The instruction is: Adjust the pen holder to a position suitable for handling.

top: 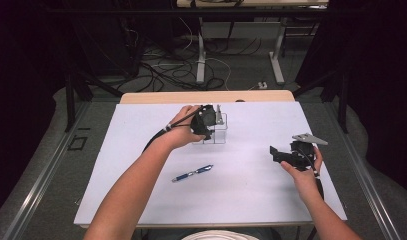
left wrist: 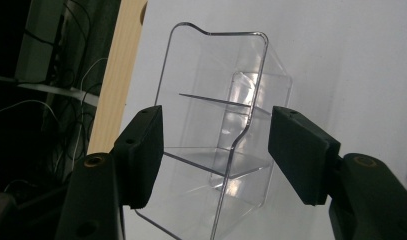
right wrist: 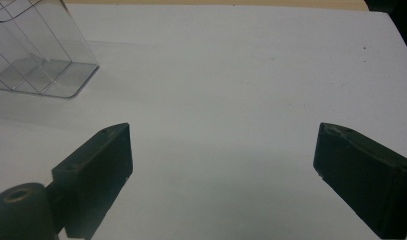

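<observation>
A clear acrylic holder [top: 220, 131] with compartments stands upright at the back middle of the white table [top: 251, 195]. My left gripper [top: 211, 124] is right at the holder's left side. In the left gripper view its jaws stand open, and the holder [left wrist: 216, 125] sits just ahead of and between the two fingertips [left wrist: 141, 150]. I cannot tell whether they touch it. My right gripper [top: 276, 153] hovers over the right part of the table, open with nothing between its fingers, pointing left. The holder [right wrist: 36, 55] appears at the upper left of the right gripper view. A blue pen [top: 193, 173] lies in front of the holder.
A wooden strip [top: 206, 96] runs along the table's far edge. Beyond it are table legs and loose cables on the floor [top: 191, 65]. Bare white surface lies between the pen and my right gripper [right wrist: 221, 150].
</observation>
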The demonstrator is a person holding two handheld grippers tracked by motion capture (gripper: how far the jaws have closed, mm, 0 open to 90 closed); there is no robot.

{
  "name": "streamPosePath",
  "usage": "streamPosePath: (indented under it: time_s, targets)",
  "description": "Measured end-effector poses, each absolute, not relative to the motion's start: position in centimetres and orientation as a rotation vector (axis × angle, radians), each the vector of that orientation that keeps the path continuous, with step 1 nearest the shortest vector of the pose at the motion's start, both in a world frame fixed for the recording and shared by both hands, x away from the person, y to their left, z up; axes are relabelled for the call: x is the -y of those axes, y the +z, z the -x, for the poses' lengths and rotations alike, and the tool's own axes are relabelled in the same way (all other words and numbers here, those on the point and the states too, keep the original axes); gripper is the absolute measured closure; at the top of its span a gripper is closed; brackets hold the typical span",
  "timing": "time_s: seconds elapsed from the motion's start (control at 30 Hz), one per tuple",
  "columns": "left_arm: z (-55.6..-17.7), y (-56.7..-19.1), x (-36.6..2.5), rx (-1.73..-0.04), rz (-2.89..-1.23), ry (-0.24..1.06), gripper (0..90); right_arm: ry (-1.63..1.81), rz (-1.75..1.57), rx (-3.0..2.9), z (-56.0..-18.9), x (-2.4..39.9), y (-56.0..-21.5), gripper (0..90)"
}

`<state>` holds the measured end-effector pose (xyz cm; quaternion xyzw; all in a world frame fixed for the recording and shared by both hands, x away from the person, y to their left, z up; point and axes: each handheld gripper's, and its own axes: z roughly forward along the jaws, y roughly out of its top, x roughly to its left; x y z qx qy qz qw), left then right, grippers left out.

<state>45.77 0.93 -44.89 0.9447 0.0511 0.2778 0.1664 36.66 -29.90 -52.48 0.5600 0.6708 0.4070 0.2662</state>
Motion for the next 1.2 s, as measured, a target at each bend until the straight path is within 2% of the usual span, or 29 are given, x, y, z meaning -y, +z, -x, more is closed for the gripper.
streamPosePath:
  time_s: [0.3, 0.37, 0.5, 0.6, 0.9, 1.2]
  targets:
    - [-45.7, -46.0, -0.4, -0.086, -2.767, 0.774, 51.7, 1.098, -1.514, -1.812, -36.7, 29.9, -52.5, 8.8]
    - [-45.7, -46.2, -0.3, -0.088, -2.793, 0.763, 56.7, 1.100, -1.505, -1.821, -36.7, 29.9, -52.5, 8.9]
    - [-45.7, -46.7, 0.0, -0.078, -2.837, 0.751, 60.3, 1.103, -1.506, -1.822, -36.7, 29.9, -52.5, 8.9]
    - [-45.7, -46.8, 0.1, -0.069, -2.847, 0.763, 62.4, 1.104, -1.506, -1.824, -36.7, 29.9, -52.5, 8.9]
    - [-45.5, -46.6, 0.1, -0.008, -2.860, 0.799, 77.8, 1.106, -1.515, -1.827, -36.7, 29.8, -52.5, 9.0]
    - [-45.3, -46.2, 0.1, 0.035, -2.889, 0.713, 81.9, 1.104, -1.508, -1.832, -36.7, 29.8, -52.6, 9.0]
